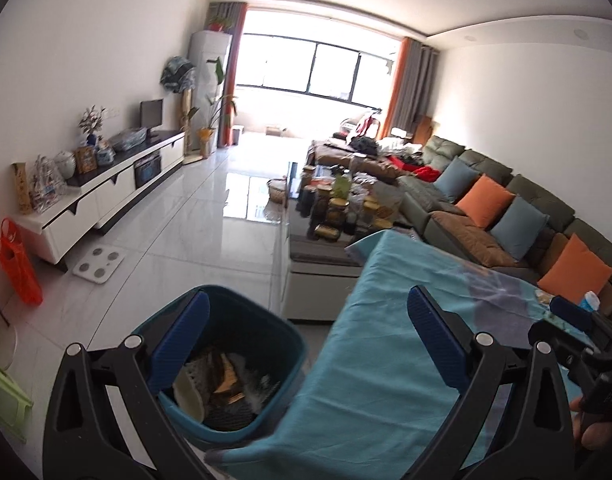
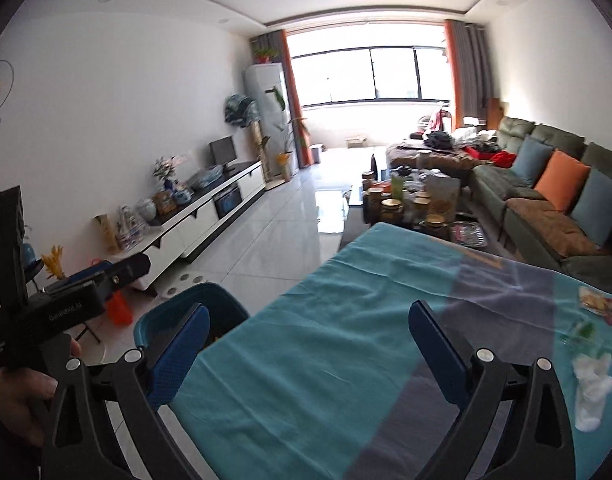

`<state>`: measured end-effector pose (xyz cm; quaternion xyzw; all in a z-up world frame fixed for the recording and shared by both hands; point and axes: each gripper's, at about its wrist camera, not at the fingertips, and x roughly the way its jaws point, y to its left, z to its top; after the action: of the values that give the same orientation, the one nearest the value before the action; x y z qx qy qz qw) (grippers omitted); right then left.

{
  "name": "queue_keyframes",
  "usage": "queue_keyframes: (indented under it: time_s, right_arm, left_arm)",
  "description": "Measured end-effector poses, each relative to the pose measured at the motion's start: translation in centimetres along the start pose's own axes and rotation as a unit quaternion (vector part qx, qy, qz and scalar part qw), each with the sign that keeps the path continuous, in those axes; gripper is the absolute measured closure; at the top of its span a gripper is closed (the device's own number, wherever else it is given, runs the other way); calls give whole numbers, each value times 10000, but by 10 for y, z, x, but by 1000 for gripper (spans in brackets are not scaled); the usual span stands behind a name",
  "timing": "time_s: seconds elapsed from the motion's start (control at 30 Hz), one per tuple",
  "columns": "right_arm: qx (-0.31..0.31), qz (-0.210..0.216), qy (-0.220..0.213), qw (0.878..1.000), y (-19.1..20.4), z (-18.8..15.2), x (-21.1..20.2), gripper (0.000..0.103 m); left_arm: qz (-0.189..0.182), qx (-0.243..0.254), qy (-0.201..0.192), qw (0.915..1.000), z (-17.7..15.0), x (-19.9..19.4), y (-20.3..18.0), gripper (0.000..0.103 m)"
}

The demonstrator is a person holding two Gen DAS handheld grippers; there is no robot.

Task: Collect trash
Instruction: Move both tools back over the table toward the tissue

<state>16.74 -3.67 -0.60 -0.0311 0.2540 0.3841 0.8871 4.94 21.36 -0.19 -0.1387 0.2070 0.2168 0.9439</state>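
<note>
A teal trash bin (image 1: 233, 364) stands on the floor at the left edge of the table; it holds paper, wrappers and other scraps. My left gripper (image 1: 308, 300) hangs open above the bin's rim and the table edge, with nothing between its fingers. My right gripper (image 2: 310, 312) is open and empty over the teal tablecloth (image 2: 326, 332), and the bin (image 2: 165, 316) lies at its left finger. On the cloth at the right lie a crumpled white tissue (image 2: 592, 388), a clear green-printed wrapper (image 2: 584, 334) and a snack packet (image 2: 602, 304).
A person's hand (image 2: 21, 396) grips the other tool at the left. Beyond the table stand a low table crowded with jars (image 1: 338, 204), a long sofa with cushions (image 1: 506, 216) and a white TV cabinet (image 1: 105, 196). A scale (image 1: 99, 266) and an orange bag (image 1: 19, 268) sit on the floor.
</note>
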Motion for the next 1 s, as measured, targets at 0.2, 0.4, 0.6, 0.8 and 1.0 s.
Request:
queue_keyframes:
  time_s: [0.2, 0.4, 0.6, 0.8, 1.0]
  right_arm:
    - [249, -526, -300, 9979, -28, -15, -40, 7]
    - [392, -996, -491, 9930, -56, -32, -76, 7]
    - [599, -1440, -588, 9860, -81, -45, -101, 7]
    - [758, -1952, -627, 9758, -103, -57, -119, 7]
    - [937, -2370, -561, 9654, -128, -73, -135, 7]
  left_arm:
    - [-499, 329, -66, 9982, -5, -11, -50, 6]
    - [-941, 679, 37, 9932, -22, -14, -97, 6]
    - [-1301, 1016, 122, 9862, -39, -15, -141, 6]
    - [-1520, 1253, 226, 9801, -51, -3, -175, 6]
    - [-1711, 1437, 366, 9740, -61, 11, -198, 6]
